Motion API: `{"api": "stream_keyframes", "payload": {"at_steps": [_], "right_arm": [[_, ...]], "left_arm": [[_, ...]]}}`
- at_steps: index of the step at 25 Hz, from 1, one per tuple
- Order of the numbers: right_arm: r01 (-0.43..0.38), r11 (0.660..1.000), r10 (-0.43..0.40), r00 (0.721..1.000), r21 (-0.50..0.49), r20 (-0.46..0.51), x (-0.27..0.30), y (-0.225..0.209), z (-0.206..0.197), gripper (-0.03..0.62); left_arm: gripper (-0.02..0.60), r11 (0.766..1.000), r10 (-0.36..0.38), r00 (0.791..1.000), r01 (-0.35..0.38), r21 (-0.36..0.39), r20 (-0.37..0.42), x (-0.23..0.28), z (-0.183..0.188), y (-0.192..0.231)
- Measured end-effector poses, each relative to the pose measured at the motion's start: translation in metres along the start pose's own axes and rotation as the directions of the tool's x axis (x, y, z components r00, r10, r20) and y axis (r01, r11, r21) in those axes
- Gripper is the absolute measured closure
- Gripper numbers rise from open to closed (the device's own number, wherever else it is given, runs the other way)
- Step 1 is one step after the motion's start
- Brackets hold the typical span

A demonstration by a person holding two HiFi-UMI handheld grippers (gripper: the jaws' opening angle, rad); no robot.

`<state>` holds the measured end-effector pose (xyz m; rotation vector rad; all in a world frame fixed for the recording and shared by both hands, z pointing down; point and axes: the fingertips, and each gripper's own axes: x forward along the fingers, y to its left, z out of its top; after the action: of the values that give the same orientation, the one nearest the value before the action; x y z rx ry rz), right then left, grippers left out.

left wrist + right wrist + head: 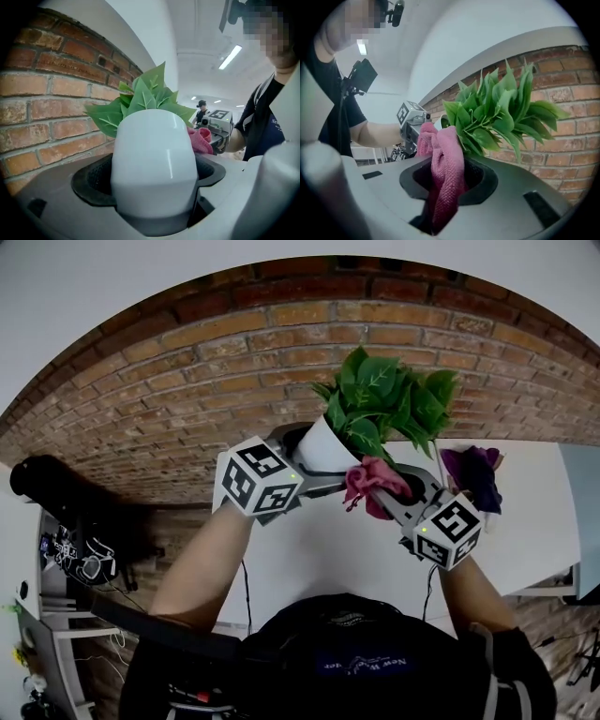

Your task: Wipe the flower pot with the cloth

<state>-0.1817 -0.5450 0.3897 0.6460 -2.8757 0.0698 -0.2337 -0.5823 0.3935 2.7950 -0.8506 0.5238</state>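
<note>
The white flower pot [154, 150] is clamped between the jaws of the left hand-held gripper [153, 180], its leaves [145, 99] pointing away from it — while the pink cloth [446, 164], pinched in the right hand-held gripper [449, 182], hangs just beside the pot's rim.

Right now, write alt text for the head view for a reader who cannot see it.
Seen from above, the left gripper holds a tilted white pot with a green plant, while the right gripper holds a pink cloth at its rim. Below them lies a white table, with a brick wall beyond and purple flowers at right.
</note>
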Motion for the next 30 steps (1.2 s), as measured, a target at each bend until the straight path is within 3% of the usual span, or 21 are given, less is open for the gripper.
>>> {"api": "stream_keyframes", "payload": {"at_steps": [4, 7, 11, 15, 18, 22, 30], "right_arm": [[-0.071, 0.997, 0.071, 0.997, 0.036, -0.001, -0.003, 0.013, -0.012, 0.511], [-0.090, 0.990, 0.091, 0.996, 0.104, 0.003, -0.010, 0.011, -0.022, 0.510], [-0.062, 0.958, 0.042, 0.996, 0.279, 0.078, -0.024, -0.021, -0.023, 0.511], [0.006, 0.950, -0.050, 0.990, 0.312, 0.134, -0.030, -0.044, -0.014, 0.510], [0.046, 0.951, -0.093, 0.986, 0.307, 0.140, -0.035, -0.069, -0.010, 0.510], [0.054, 0.948, -0.106, 0.983, 0.315, 0.150, -0.042, -0.097, -0.006, 0.510], [0.060, 0.938, -0.121, 0.980, 0.340, 0.160, -0.041, -0.100, -0.004, 0.513]], "left_arm": [[0.077, 0.994, 0.004, 0.998, 0.002, -0.105, 0.058, -0.017, -0.015, 0.012], [0.077, 0.977, 0.007, 0.984, 0.031, -0.211, 0.176, -0.037, -0.020, 0.019], [0.077, 0.953, 0.031, 0.933, 0.081, -0.293, 0.360, -0.070, -0.018, 0.020], [0.077, 0.951, 0.068, 0.880, 0.085, -0.297, 0.470, -0.115, -0.024, 0.022], [0.076, 0.951, 0.096, 0.855, 0.073, -0.300, 0.510, -0.131, -0.022, 0.021], [0.077, 0.947, 0.132, 0.837, 0.052, -0.316, 0.532, -0.136, -0.021, 0.018], [0.075, 0.935, 0.129, 0.830, 0.081, -0.345, 0.543, -0.132, -0.025, 0.013]]}}
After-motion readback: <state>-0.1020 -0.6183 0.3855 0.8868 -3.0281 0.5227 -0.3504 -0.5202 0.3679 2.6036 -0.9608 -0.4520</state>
